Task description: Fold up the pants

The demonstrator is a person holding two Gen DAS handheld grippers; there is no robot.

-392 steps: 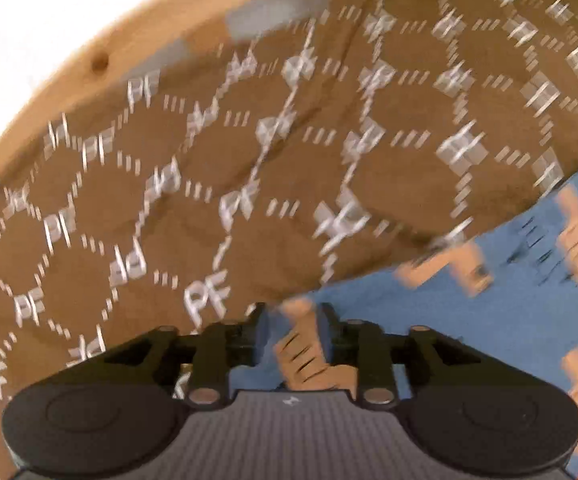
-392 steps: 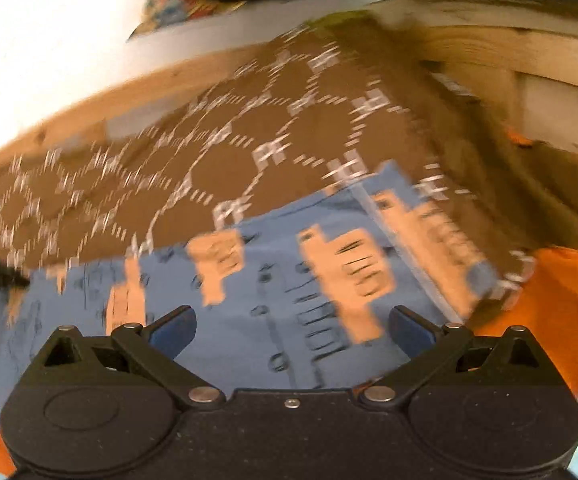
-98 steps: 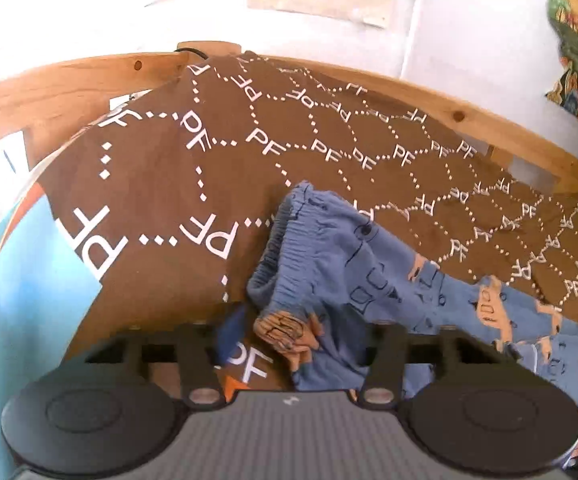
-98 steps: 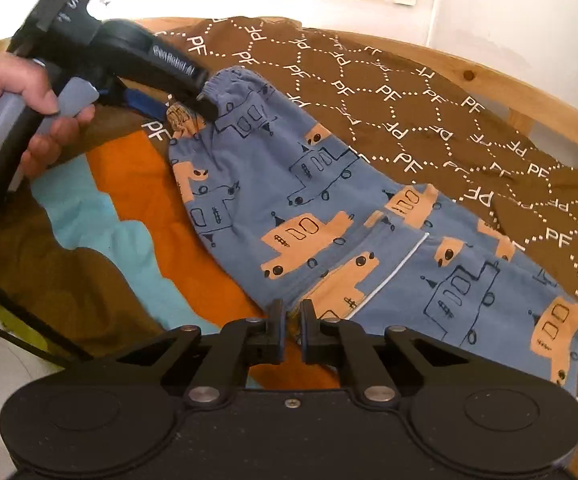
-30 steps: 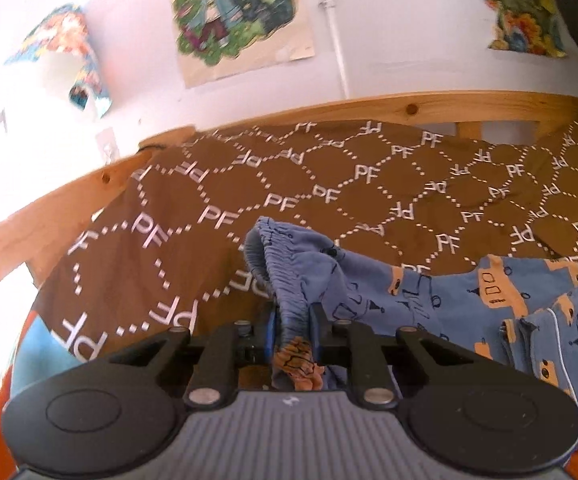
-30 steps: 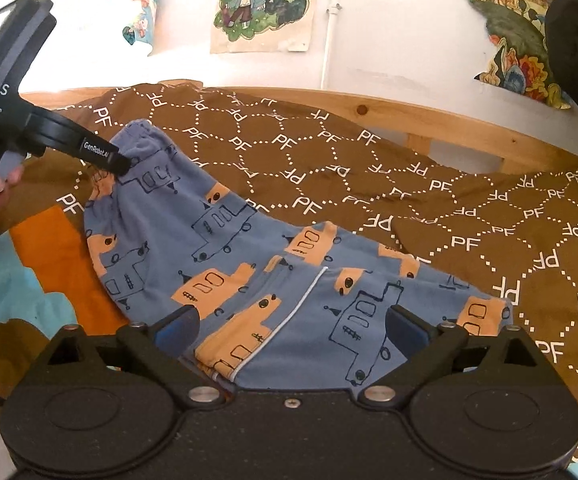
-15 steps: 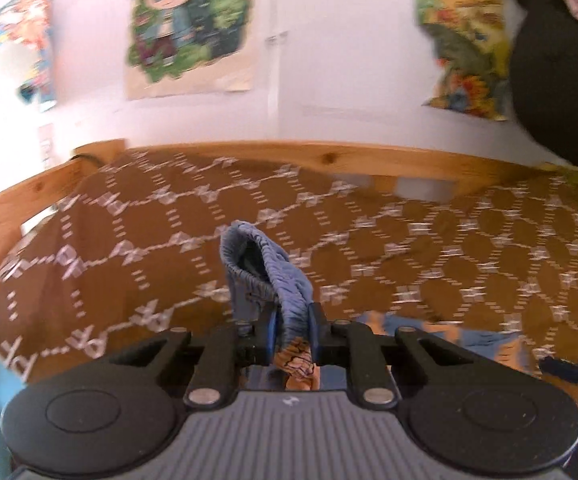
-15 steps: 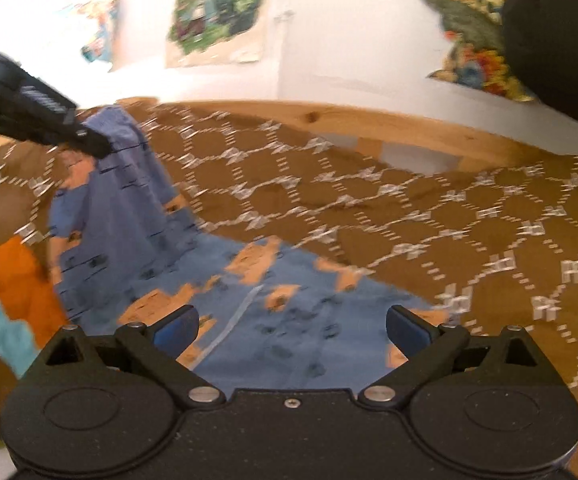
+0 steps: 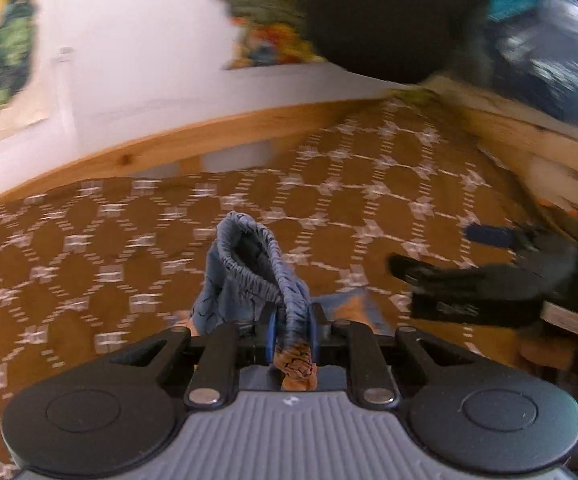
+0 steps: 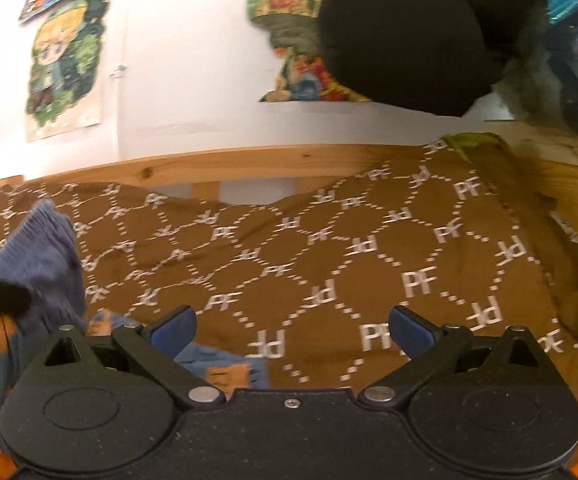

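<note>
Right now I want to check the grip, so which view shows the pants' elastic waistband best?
The left wrist view: the gathered waistband rises centre-frame from between the left gripper's pads, though the jaws are opening slightly. The right wrist view shows only a blurred fold of the pants at its left edge, beside the open right gripper.

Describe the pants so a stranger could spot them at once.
On the wooden-framed bed's brown quilt with white "PF" hexagons, look near its front edge. The blue children's pants with orange prints rise there, their gathered elastic waistband pinched in the left gripper: the only blue, ruffled fabric on that brown cover.
</note>
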